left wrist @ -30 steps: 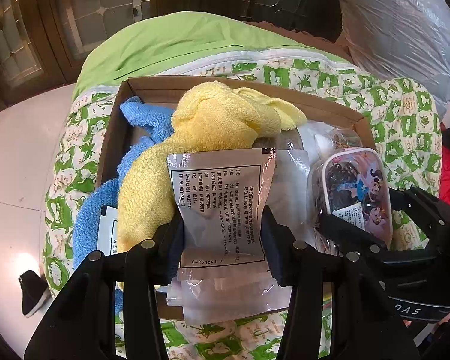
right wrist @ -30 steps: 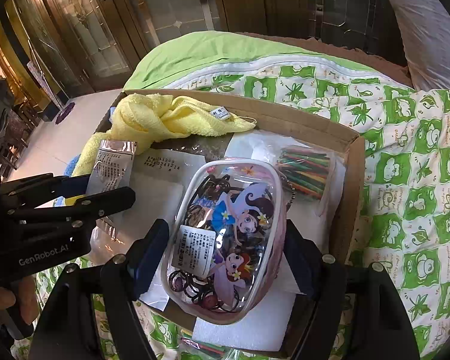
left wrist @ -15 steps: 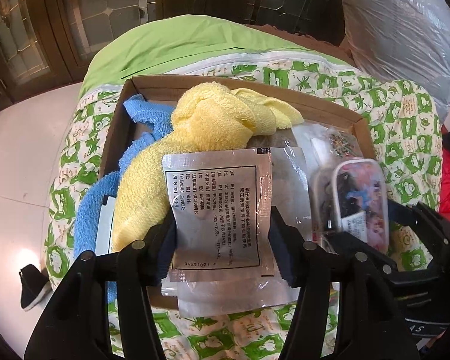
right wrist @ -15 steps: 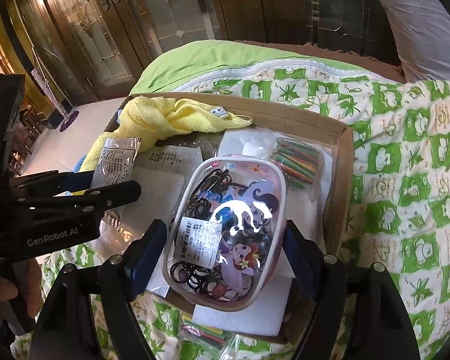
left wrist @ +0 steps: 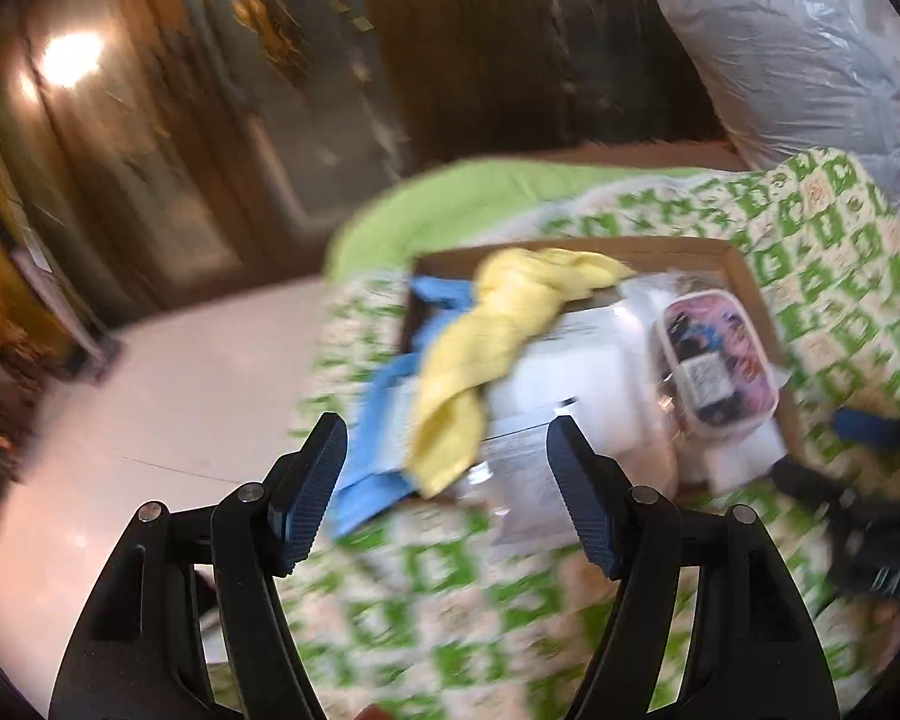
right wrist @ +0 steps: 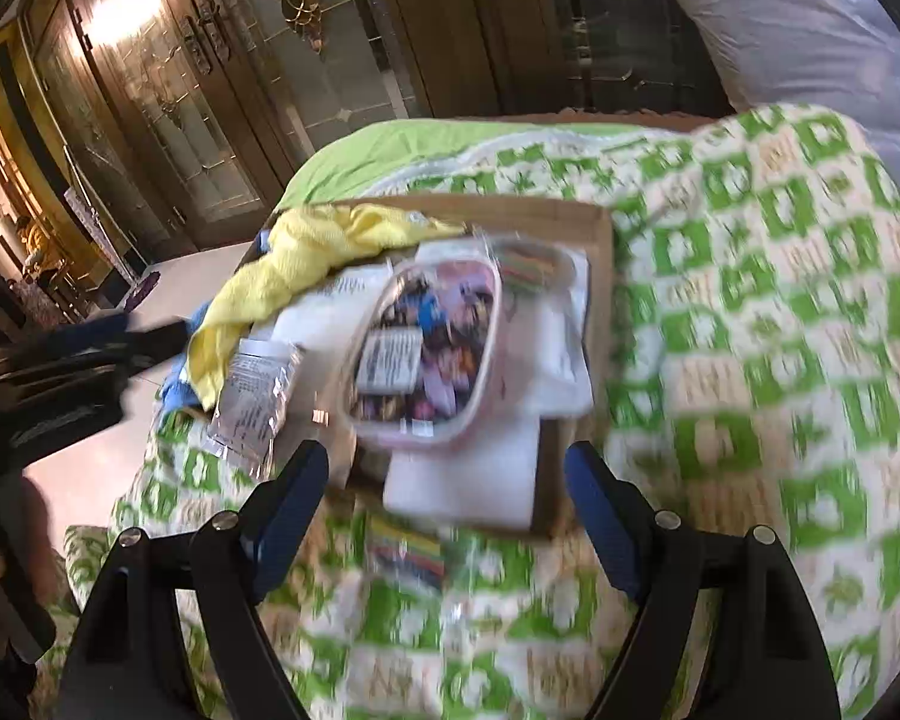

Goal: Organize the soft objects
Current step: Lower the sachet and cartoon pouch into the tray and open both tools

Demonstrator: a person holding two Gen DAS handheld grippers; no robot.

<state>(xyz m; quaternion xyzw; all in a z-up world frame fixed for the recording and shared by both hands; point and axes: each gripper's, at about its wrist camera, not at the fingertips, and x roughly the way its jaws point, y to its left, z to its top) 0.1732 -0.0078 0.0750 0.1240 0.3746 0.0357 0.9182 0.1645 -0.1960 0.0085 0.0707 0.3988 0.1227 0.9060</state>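
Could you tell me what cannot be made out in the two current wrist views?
- Print on the foil packet: right wrist view, motion blur.
- Label on the cartoon pouch: left wrist view, blurred and small.
- Floor of the cardboard box: both views, covered by the yellow towel and bags.
- Blue towel: mostly under the yellow one.

yellow towel (left wrist: 498, 354), blue towel (left wrist: 384, 420), green-and-white patterned quilt (right wrist: 750, 312), brown cardboard box (right wrist: 600, 228)

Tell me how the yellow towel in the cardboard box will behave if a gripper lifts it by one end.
The yellow towel lies twisted and draped over the packets in the cardboard box, so it is probably floppy and will hang and untwist. Its terry surface likely grips well rather than slipping. One end hangs over the blue towel, so lifting may drag that along.
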